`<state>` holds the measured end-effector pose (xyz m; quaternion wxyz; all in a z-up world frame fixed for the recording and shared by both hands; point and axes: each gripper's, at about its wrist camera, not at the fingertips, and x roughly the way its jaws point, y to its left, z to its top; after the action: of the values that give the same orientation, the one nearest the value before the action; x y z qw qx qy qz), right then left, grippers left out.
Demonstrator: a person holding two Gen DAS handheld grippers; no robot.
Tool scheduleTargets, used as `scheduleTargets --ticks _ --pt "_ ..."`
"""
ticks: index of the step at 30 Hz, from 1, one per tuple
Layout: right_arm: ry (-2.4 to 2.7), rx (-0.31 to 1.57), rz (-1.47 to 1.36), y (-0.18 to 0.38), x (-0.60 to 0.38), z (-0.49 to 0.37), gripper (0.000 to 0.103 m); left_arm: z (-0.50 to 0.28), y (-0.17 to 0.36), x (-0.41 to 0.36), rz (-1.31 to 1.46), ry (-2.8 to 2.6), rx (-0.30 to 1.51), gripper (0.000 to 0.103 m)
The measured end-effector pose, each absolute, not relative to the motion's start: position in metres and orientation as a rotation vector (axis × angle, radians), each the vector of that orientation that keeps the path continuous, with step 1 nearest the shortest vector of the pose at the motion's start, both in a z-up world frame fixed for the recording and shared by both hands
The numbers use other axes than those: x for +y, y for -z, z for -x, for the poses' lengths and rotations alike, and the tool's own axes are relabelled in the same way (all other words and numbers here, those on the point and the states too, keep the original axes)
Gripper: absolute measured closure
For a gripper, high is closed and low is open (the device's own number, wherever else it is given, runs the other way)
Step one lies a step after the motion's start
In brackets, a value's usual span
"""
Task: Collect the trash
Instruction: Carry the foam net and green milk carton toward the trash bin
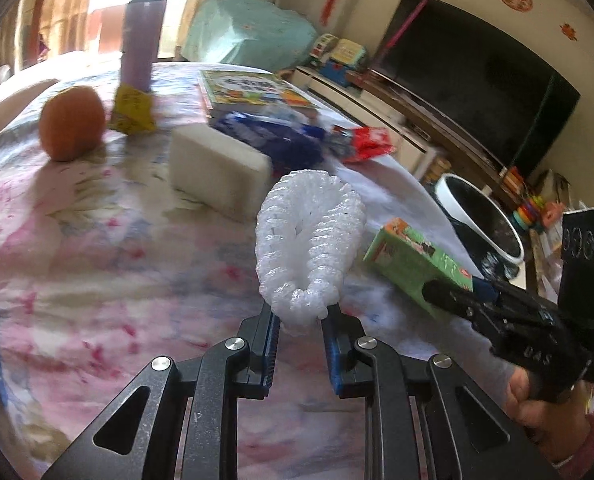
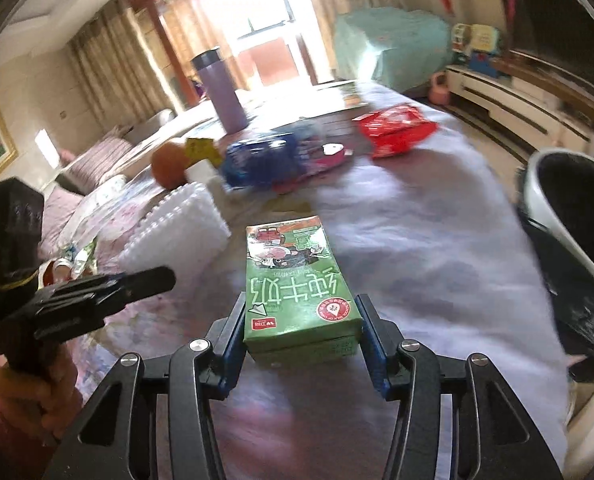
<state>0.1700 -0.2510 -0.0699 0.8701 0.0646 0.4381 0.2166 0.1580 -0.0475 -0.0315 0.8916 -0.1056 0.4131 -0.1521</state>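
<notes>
A foam net (image 1: 311, 248) is pinched at its lower end by the closed left tool (image 1: 299, 320) and held above a bench (image 1: 97, 248) draped in a flowered cloth. A green carton (image 2: 297, 284) is gripped between the pads of the right tool (image 2: 301, 320), also over the bench. A white bin (image 1: 483, 220) lined with a black bag is seen beside the bench, right of the carton, its far side cut off in the right view. Beyond the carton lie a white foam block (image 1: 217, 168), a blue wrapper (image 1: 273, 136) and a red wrapper (image 1: 367, 142), all blurred. Farther back an orange (image 1: 73, 122), a yellow scrap (image 1: 133, 110) and a purple flask (image 1: 139, 38) are seen. Print on the wrappers cannot be read.
</notes>
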Motion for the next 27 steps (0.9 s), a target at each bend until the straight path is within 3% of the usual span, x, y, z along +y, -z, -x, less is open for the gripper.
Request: scheduleTargets --ticks 27 --pt "-0.232 0.800 -0.269 0.042 -0.383 -0.149 0.052 -0.182 0.016 -0.173 0.090 0.500 0.864 0.084"
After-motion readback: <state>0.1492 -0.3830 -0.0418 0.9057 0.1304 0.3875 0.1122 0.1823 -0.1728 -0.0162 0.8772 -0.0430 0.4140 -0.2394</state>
